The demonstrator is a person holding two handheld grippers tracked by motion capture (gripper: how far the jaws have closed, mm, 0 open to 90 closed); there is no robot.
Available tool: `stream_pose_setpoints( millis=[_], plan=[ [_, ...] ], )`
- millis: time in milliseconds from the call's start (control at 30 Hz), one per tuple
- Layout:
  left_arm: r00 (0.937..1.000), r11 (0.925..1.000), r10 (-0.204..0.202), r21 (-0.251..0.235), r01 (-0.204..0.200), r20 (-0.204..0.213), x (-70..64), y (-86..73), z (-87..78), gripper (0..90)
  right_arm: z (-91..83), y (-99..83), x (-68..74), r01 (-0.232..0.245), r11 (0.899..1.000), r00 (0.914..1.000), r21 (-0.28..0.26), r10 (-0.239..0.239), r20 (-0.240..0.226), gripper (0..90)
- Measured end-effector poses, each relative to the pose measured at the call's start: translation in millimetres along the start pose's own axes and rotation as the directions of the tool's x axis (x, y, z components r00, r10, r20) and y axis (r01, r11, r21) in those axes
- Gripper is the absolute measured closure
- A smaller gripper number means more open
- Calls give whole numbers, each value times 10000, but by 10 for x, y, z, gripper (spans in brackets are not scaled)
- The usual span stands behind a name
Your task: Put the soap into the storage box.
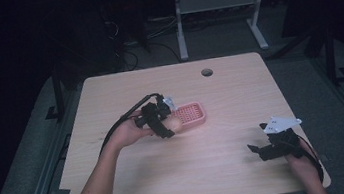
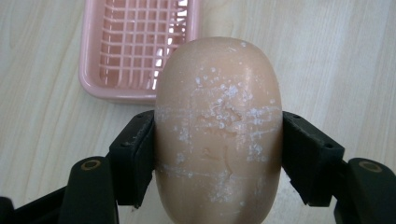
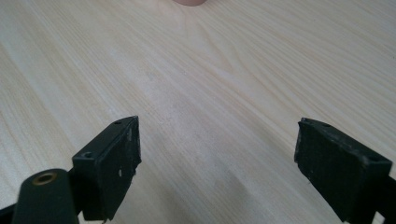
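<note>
Gripping a beige oval soap bar (image 2: 218, 135) in left gripper (image 2: 218, 154) jaws, just beside pink slatted plastic tray (image 2: 135, 46), right gripper (image 3: 217, 163) jaws wide apart over pale wooden surface (image 3: 210, 84)

The left gripper (image 2: 218, 154) has its two black jaws clamped on the sides of a peach-coloured oval soap bar (image 2: 218, 130), dead centre of the frame (white flecks and scuff lines all over its face). Upper left sits a pink slatted soap tray (image 2: 91, 70) on the pale wood table (image 2: 336, 60), partly behind the bar's top.
</note>
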State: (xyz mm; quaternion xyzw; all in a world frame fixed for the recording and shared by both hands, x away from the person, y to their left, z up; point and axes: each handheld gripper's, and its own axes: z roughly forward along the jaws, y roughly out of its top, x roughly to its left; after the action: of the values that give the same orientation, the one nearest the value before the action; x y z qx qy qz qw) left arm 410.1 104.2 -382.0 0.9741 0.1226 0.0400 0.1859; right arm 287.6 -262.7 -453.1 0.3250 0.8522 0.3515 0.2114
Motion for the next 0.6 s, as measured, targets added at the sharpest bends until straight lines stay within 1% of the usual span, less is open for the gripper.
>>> stream_pose_setpoints(
  millis=[33,133,200,300,333,400,433,467,500,600],
  plan=[
    [10000,10000,43,40,-43,14,8,14,-3,323,-1,2,3,-9,10000,10000,-11,9,-15,140],
    [10000,10000,47,-50,-47,-27,31,54,10,323,-4,3,3,-27,10000,10000,-38,27,-6,139],
    [10000,10000,-39,-15,39,49,50,80,17,323,-5,-1,-7,-10,10000,10000,-76,10,8,139],
    [10000,9999,45,113,-45,-37,65,118,36,323,-13,-1,-9,-42,9999,10000,-91,42,22,140],
    [9999,9998,101,180,-100,-45,88,165,45,323,-16,-1,-11,-81,9999,10000,-117,81,2,140],
    [10000,9999,71,108,-71,-39,105,196,46,323,-14,-1,-12,-78,9999,10000,-116,79,9,140],
    [9999,9999,125,116,-125,-25,120,215,48,323,-14,-1,-12,-74,9999,10000,-117,74,3,140],
    [9999,9999,134,93,-133,-82,125,236,54,323,-14,0,-12,-66,9999,10000,-122,66,-5,140],
    [9998,9997,184,185,-183,-75,137,258,51,323,-14,0,-12,-58,9999,10000,-131,58,-2,139],
    [9998,9998,174,94,-174,-61,160,304,60,323,-13,2,-13,-59,9999,10000,-146,58,-14,139]
  ],
)
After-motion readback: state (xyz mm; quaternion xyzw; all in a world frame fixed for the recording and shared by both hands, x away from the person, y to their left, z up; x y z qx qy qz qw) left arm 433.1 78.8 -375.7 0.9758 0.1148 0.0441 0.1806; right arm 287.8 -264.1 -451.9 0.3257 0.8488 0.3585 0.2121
